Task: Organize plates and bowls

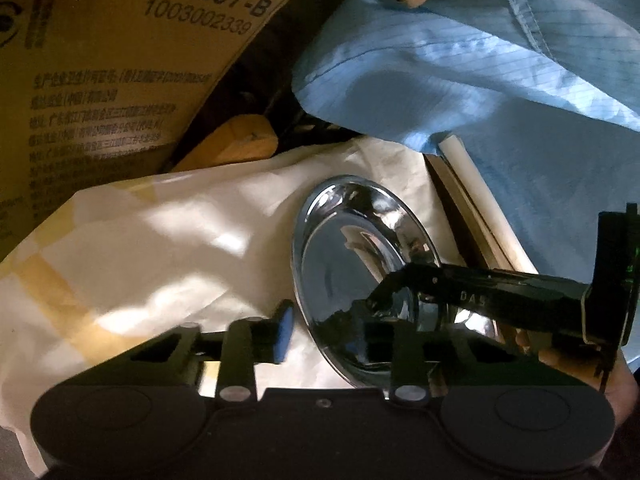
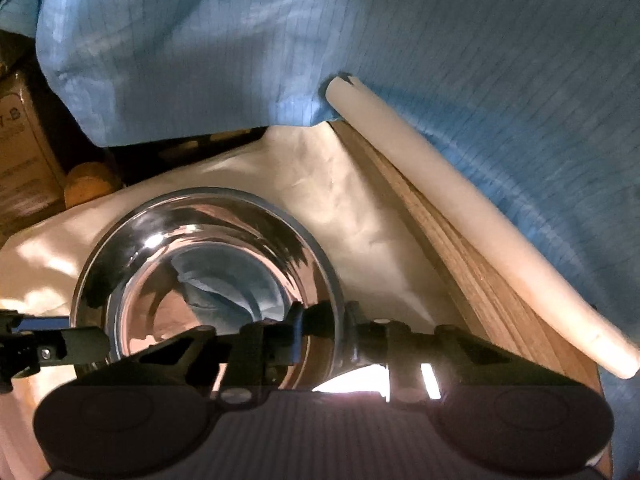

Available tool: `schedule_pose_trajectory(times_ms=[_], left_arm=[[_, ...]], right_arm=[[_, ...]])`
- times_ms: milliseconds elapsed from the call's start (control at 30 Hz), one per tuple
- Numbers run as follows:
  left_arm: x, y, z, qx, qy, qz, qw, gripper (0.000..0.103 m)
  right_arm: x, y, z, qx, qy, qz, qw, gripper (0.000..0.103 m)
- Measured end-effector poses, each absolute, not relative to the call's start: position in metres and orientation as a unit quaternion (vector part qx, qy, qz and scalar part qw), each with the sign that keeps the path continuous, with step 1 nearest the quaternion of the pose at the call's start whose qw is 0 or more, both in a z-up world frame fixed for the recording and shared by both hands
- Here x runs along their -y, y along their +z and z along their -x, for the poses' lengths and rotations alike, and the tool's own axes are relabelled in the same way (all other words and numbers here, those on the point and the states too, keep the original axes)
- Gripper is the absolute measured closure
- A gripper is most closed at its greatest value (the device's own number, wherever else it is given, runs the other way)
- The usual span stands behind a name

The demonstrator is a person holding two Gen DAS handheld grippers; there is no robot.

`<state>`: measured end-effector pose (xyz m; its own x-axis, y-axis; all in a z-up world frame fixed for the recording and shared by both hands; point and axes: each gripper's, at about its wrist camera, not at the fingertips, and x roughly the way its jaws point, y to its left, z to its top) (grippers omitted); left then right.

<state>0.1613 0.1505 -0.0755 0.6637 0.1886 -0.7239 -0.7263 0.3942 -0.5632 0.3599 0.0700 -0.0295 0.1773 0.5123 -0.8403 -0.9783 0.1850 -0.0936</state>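
Evidently, in the left wrist view, the left gripper (image 1: 326, 326) is pinching the near rim of a shiny steel bowl (image 1: 340, 264), one blue pad (image 1: 283, 336) outside and the other finger hidden inside. The bowl is sitting on the cream cloth (image 1: 160, 248) covering the table, near the edge by a person's blue garment (image 1: 480, 72), with a printed cardboard box (image 1: 100, 80) beyond.

In the right wrist view, the right gripper (image 2: 324, 328) is closing narrowly over the bowl's (image 2: 200, 264) rim on the opposite side, beside the table's wooden edge (image 2: 460, 264) and a white tube (image 2: 460, 208). No other dishes are showing, so stacking or placing probably remains.
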Motion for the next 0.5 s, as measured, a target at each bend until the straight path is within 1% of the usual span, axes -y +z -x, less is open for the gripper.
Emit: schedule_pose_trajectory(times_ms=[33, 100, 500], left_arm=[[-0.15, -0.076, -0.161, -0.291, 0.294, 0.464, 0.783, 0.083], [-0.151, -0.077, -0.16, -0.29, 0.297, 0.466, 0.781, 0.084], [-0.146, -0.058, -0.146, -0.275, 0.32, 0.445, 0.79, 0.084]], right_arm=[[-0.069, -0.029, -0.36, -0.346, 0.54, 0.334, 0.691, 0.081], [-0.064, -0.026, -0.359, -0.343, 0.538, 0.331, 0.695, 0.081], [-0.045, -0.002, -0.347, -0.321, 0.552, 0.295, 0.711, 0.084]])
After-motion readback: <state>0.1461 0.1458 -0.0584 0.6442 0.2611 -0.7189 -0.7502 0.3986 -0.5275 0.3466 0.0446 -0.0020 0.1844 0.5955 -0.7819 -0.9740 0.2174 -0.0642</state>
